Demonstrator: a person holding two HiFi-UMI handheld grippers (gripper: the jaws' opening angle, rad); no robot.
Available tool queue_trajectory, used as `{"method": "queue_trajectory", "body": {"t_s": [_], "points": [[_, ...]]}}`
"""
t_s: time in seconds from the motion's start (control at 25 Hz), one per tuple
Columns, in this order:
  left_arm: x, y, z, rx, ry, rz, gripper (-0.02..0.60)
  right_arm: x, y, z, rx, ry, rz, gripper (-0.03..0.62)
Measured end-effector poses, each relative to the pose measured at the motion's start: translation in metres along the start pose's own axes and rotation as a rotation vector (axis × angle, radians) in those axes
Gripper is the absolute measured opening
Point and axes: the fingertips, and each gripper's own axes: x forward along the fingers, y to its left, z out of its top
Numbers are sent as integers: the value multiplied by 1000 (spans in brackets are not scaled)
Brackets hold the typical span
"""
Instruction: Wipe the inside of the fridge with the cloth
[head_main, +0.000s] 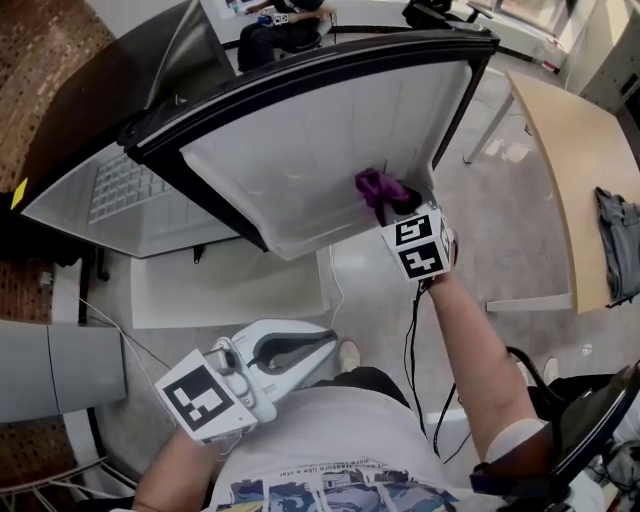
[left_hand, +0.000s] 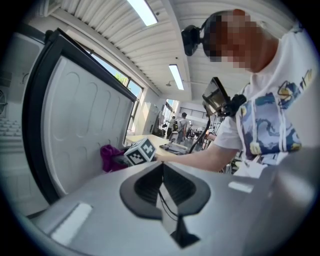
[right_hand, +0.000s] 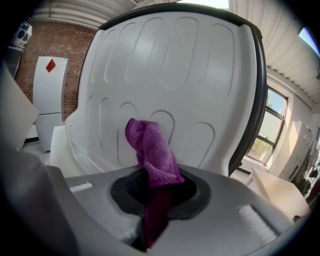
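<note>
My right gripper (head_main: 387, 207) is shut on a purple cloth (head_main: 381, 188) and holds it against the white inner panel of the open fridge door (head_main: 300, 150), low on its right side. In the right gripper view the cloth (right_hand: 150, 149) sticks up out of the right gripper (right_hand: 152, 189) in front of the moulded panel (right_hand: 170, 70). My left gripper (head_main: 320, 343) hangs low near the person's body, away from the fridge, shut and holding nothing. In the left gripper view the left gripper (left_hand: 162, 172) points at the cloth (left_hand: 109, 157) and the door (left_hand: 82, 120).
The door has a black rim (head_main: 300, 70). To its left is the fridge body with a wire shelf (head_main: 118, 188). A white drawer (head_main: 230, 288) lies on the floor below. A wooden table (head_main: 565, 160) with a grey garment (head_main: 620, 240) stands at the right.
</note>
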Motion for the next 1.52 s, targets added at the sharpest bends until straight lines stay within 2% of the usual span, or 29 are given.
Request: {"method": "queue_trajectory", "body": {"t_s": [0.28,0.76,1.52], "points": [[9,1,4,0,4,-8,7,-1,-23,-7,29,3,-43,55],[22,-2,6,23,17,-32,7,-23,-50,-3,-39,-36,-151,55],[12,-16,3,31,8,-26,6,-77,-82,14,-70,-113,-321,55]]}}
